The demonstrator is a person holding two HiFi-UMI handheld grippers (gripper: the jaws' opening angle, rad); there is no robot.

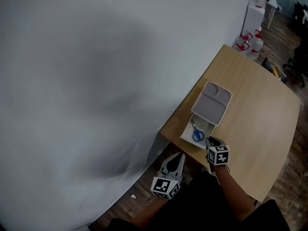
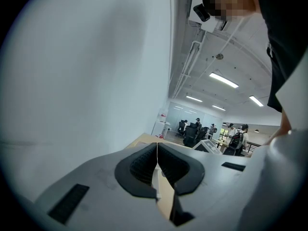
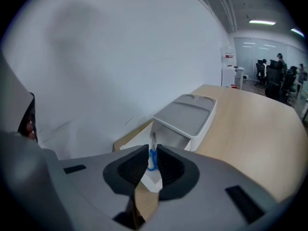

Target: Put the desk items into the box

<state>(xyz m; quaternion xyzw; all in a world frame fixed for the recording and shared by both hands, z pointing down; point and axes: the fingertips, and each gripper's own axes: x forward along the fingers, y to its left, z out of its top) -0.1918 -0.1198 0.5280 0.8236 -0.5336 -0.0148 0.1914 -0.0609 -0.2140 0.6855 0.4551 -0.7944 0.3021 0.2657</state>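
Wooden desk (image 1: 260, 105) against a plain white wall (image 1: 96, 57), open office behind it.

Your right tongs (image 3: 153, 163) sit at the near, open end of the box (image 3: 206, 123). The jaws stand a narrow gap apart and the pads press on nothing. The blue handles seen through the gap are the scissors (image 3: 152, 159), which lie just beyond the tips, not in them.

Your left tongs (image 2: 157, 165) are clenched pad to pad and empty. They hang off the desk's near edge, well apart from the box (in the head view they're over the floor, (image 1: 178, 157)).

Head view: the scissors (image 1: 198, 134) lie inside the box's uncovered near part, just beside your right tongs (image 1: 210, 142). The lid (image 1: 211, 102) covers the far part.

Progress, as I read it: the scissors are in and I see nothing else loose on the desk, so the loading looks done or close to it. What's probably left is to back the right tongs out, and to close the box if that's wanted (the task doesn't say).

Labels: no readable print on the box, the lid or the scissors. The only marks are the black-and-white squares on your tongs' cubes.
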